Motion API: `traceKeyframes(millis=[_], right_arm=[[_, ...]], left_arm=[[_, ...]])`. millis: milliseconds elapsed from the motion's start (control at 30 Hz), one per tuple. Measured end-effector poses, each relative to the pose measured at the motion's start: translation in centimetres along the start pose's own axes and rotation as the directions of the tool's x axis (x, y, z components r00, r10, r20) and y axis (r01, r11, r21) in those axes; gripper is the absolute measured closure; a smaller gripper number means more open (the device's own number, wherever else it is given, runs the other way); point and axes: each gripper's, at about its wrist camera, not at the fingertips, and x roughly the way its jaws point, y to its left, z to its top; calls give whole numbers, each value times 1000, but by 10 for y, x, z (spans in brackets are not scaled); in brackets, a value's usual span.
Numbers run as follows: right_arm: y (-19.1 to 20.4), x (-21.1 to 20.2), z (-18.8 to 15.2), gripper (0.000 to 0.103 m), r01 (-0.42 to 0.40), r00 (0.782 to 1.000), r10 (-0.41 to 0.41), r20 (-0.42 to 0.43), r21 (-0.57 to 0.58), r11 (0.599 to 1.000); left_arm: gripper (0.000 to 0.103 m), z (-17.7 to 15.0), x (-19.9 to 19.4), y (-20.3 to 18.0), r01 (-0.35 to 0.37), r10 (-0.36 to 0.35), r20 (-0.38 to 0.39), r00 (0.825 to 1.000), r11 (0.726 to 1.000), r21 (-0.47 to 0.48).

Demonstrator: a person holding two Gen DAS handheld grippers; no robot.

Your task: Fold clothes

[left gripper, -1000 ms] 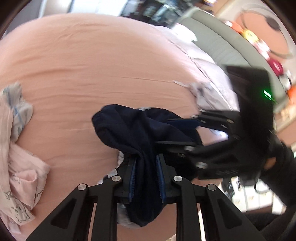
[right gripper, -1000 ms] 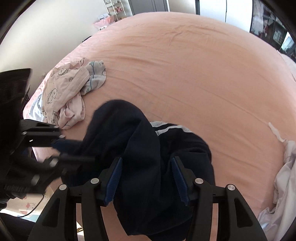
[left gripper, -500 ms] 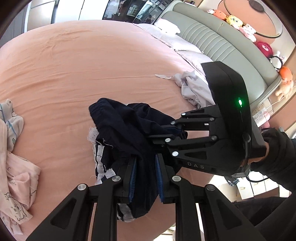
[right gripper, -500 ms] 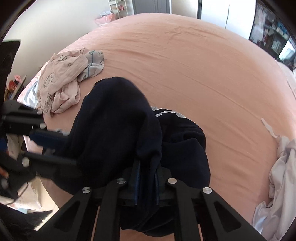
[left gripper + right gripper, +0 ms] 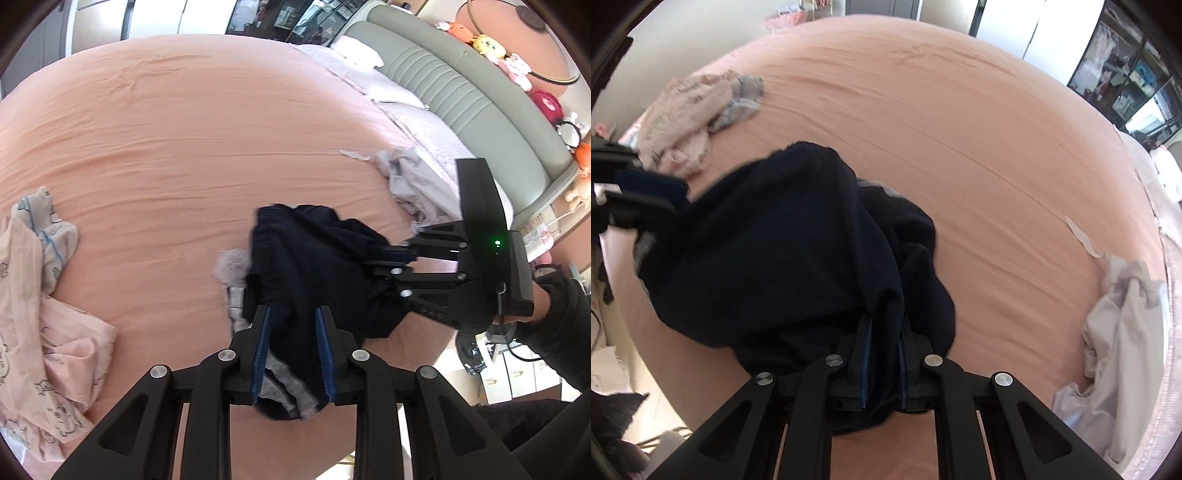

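A wide bed with a smooth peach-pink sheet (image 5: 177,122) fills both views. A padded grey-green headboard (image 5: 472,96) runs along its far side in the left view, with soft toys (image 5: 487,44) lined up on top. A crumpled pale pink printed garment (image 5: 40,325) lies at one edge of the bed and a crumpled white garment (image 5: 1119,332) at the opposite edge.

A dark navy garment with grey-white trim (image 5: 314,266) hangs bunched above the near edge of the bed, between both tools. The left gripper (image 5: 292,350) has its jaws partly apart with navy cloth between the blue pads. The right gripper (image 5: 884,360) has its jaws narrow, pinching a fold of the same cloth.
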Motion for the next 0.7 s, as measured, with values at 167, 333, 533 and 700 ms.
traceKeyframes(millis=[167,333,533,700], right_arm=[[-9,2,-5,94,-36,999,37,-17,41,998],[-3,1,-10,94,14,1000,-14,-15,-15,1000],[-9,0,-11,94,-6,1000,6,-27,23,1000],[-15,-1,-14,94,-36,999,37,-25,51,998]], left_arm=[[68,2,13,7,-42,42,-56,998,999,0],[63,-1,16,16,-32,31,-74,997,999,-22],[63,3,22,15,69,-73,-83,994,996,-56],[63,-1,35,3,119,-122,-99,988,992,-34]])
